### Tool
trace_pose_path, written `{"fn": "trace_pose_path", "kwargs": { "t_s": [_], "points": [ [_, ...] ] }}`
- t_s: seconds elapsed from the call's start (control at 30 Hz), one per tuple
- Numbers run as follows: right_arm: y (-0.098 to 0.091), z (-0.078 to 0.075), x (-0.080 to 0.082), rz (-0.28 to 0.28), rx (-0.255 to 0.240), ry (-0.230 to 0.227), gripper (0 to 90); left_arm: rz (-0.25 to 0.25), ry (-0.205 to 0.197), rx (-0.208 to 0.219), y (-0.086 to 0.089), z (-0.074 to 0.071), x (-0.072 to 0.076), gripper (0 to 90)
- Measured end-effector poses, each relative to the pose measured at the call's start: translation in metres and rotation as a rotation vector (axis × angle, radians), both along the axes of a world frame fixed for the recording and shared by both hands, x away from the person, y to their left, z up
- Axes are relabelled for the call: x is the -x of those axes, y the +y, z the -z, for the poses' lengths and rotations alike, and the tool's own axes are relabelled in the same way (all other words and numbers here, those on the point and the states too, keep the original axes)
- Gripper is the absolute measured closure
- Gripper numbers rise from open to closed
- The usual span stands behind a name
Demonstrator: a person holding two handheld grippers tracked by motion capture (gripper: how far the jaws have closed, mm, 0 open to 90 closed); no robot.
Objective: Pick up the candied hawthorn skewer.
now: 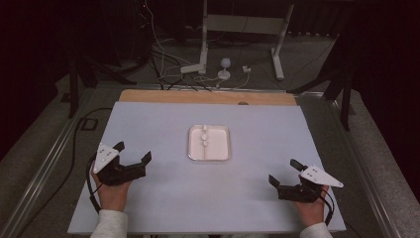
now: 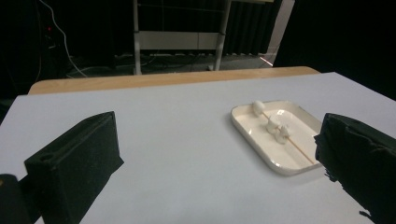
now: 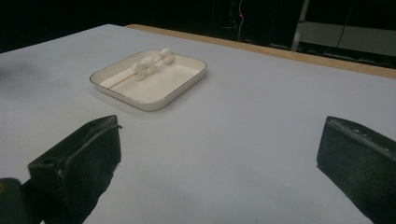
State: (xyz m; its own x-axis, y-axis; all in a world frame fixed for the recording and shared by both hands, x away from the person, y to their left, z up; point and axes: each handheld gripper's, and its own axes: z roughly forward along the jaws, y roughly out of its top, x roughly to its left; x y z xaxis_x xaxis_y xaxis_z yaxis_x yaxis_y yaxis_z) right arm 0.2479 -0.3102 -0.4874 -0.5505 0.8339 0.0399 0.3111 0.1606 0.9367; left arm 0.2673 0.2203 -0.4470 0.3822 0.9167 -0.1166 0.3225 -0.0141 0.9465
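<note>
A table (image 1: 163, 198) covered with a pale lilac-grey sheet is seen from above; a strip of bare wood shows along its far edge. Near the middle of the table sits a shallow cream tray (image 1: 222, 152) with rounded corners; inside it lies a thin stick (image 1: 205, 145) running front to back, with small white lumps (image 1: 204, 130) threaded along its far half, one at the far end and a pair close together a little nearer.

A person's two hands come in from the bottom edge, each in a light sleeve. The left hand (image 1: 113, 194) holds the left gripper (image 1: 132, 151) at the near left of the table; its fingers are spread wide apart and grasp nothing. The right hand (image 1: 312, 208) holds the right gripper (image 1: 284, 171) at the near right; its fingers are likewise spread wide and grasp nothing. Both grippers are well apart from the tray, which lies between them and farther from the person.

In the left gripper view, the two black fingers (image 2: 77, 163) stand far apart at the bottom corners, with the tray ahead toward the right; in the right gripper view, the black fingers (image 3: 79, 161) are equally parted, with the tray ahead toward the left.

Beyond the table, the dim floor holds white cables (image 1: 163, 54) and the legs of a metal frame (image 1: 245, 22).
</note>
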Motion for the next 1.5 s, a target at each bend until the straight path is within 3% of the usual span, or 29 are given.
{"fn": "trace_pose_path", "kwargs": {
  "t_s": [0.4, 0.87, 1.27, 1.5],
  "points": [
    [0.000, 0.000, 0.000, 0.005, 0.002, 0.002, 0.0, 0.056, 0.025, -0.030, -0.028, -0.005, -0.021, 0.7],
    [-0.001, 0.001, -0.002, 0.006, 0.001, 0.006, 0.0, 0.106, 0.080, -0.018, -0.055, -0.005, -0.050, 0.7],
    [-0.002, 0.001, -0.002, 0.011, 0.002, 0.005, 0.0, 0.129, 0.133, -0.023, -0.084, 0.012, -0.070, 0.7],
    [-0.002, 0.002, -0.002, 0.010, 0.004, 0.005, 0.0, 0.128, 0.156, -0.017, -0.092, 0.021, -0.079, 1.2]
  ]
}}
